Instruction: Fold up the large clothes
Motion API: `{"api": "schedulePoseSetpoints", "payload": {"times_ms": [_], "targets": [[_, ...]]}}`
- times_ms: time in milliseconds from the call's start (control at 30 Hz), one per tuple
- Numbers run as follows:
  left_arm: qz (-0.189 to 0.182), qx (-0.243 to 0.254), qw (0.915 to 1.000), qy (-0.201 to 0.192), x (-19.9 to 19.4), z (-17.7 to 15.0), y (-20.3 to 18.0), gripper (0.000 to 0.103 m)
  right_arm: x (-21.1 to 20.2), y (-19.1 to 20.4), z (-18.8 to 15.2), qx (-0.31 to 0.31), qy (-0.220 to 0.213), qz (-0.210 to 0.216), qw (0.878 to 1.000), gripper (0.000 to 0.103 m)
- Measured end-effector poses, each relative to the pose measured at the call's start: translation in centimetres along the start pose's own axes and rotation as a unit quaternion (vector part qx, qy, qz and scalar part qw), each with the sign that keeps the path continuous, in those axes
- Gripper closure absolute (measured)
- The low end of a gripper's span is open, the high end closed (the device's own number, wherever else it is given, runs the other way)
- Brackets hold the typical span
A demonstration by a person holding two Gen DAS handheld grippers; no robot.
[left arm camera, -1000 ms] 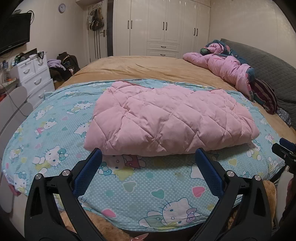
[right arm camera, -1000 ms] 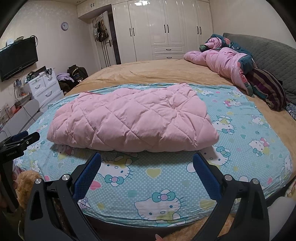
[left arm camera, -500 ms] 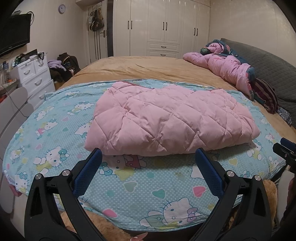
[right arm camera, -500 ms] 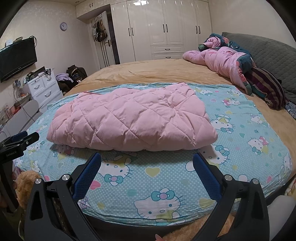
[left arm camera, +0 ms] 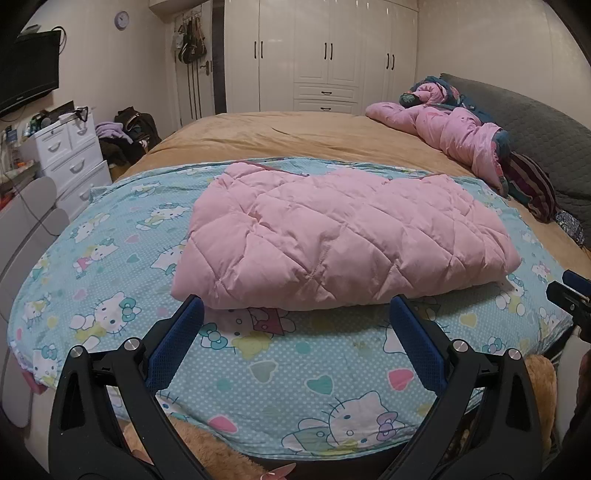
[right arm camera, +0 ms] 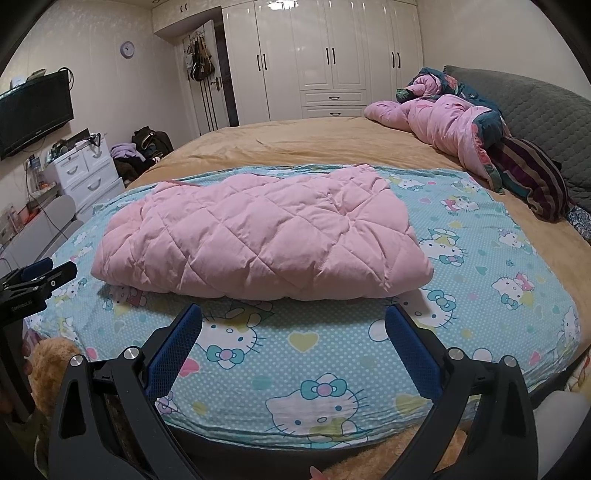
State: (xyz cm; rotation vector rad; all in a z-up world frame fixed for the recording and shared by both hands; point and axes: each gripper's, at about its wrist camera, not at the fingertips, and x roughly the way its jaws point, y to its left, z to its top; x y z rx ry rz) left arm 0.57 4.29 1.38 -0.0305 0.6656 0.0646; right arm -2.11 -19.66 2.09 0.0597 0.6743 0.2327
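A pink quilted garment (left arm camera: 343,236) is seen lying folded into a thick bundle on a blue cartoon-print sheet (left arm camera: 295,369), which is spread over the near part of a bed with a tan cover (left arm camera: 295,136). The left gripper (left arm camera: 295,314) and the right gripper (right arm camera: 293,314) are held just short of the bundle's near edge, apart from it, each with its blue-padded fingers (left arm camera: 173,347) spread wide and nothing grasped. A crumpled pink duvet (right arm camera: 443,125) is piled far back by the grey headboard (right arm camera: 535,110).

White wardrobe (left arm camera: 325,55), wall clock (left arm camera: 122,19), television (right arm camera: 35,110) and drawer unit (left arm camera: 70,155).
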Motion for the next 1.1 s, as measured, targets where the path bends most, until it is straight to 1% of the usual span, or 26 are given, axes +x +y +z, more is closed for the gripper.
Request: {"api": "schedulePoseSetpoints", "payload": {"times_ms": [333, 433, 667, 767, 800, 867, 900, 933, 967, 1000, 1033, 1067, 1100], "targets": [[-0.004, 0.001, 1.0000, 0.006, 0.1, -0.2, 0.2, 0.009, 0.0, 0.0, 0.0, -0.002, 0.000, -0.002, 1.000, 0.004], [-0.001, 0.000, 1.0000, 0.007, 0.2, -0.2, 0.2, 0.009, 0.0, 0.0, 0.1, -0.003, 0.001, -0.003, 1.000, 0.004], [-0.002, -0.017, 0.9996, 0.022, 0.8, -1.1, 1.3, 0.009, 0.4, -0.8, -0.3, 0.011, 0.008, -0.007, 1.000, 0.004], [-0.005, -0.026, 0.9991, 0.032, 1.1, -1.6, 2.3, 0.009, 0.5, -2.5, -0.9, 0.029, 0.010, -0.026, 0.999, 0.004], [0.005, -0.037, 0.9987, 0.036, 1.4, -1.7, 3.3, 0.009, 0.4, -3.6, -1.3, 0.045, 0.007, -0.033, 0.998, 0.004], [0.029, -0.072, 0.9954, 0.057, 2.7, -1.6, 6.3, 0.009, 0.0, -7.7, -2.5, 0.100, 0.005, -0.073, 0.992, 0.004], [0.037, -0.085, 0.9935, 0.066, 3.2, -1.5, 7.8, 0.009, -0.4, -10.9, -3.6, 0.132, 0.004, -0.110, 0.985, 0.004], [0.056, -0.100, 0.9908, 0.072, 3.8, -1.3, 9.7, 0.009, -0.7, -13.2, -4.6, 0.151, 0.006, -0.144, 0.978, 0.004], [0.088, -0.116, 0.9867, 0.071, 4.5, -1.0, 12.5, 0.009, -1.1, -16.5, -6.0, 0.178, 0.015, -0.192, 0.965, 0.004], [0.113, -0.123, 0.9833, 0.071, 5.0, -0.8, 14.4, 0.009, -1.4, -19.1, -7.1, 0.199, 0.023, -0.223, 0.954, 0.004], [0.143, -0.133, 0.9780, 0.073, 5.6, -0.6, 16.8, 0.009, -2.2, -23.5, -9.3, 0.235, 0.037, -0.278, 0.931, 0.004], [0.176, -0.148, 0.9704, 0.074, 6.4, -0.3, 20.2, 0.009, -3.1, -27.3, -11.3, 0.271, 0.050, -0.322, 0.906, 0.004], [0.199, -0.159, 0.9642, 0.076, 7.1, -0.3, 22.7, 0.009, -4.4, -31.3, -13.6, 0.307, 0.061, -0.371, 0.874, 0.004]]}}
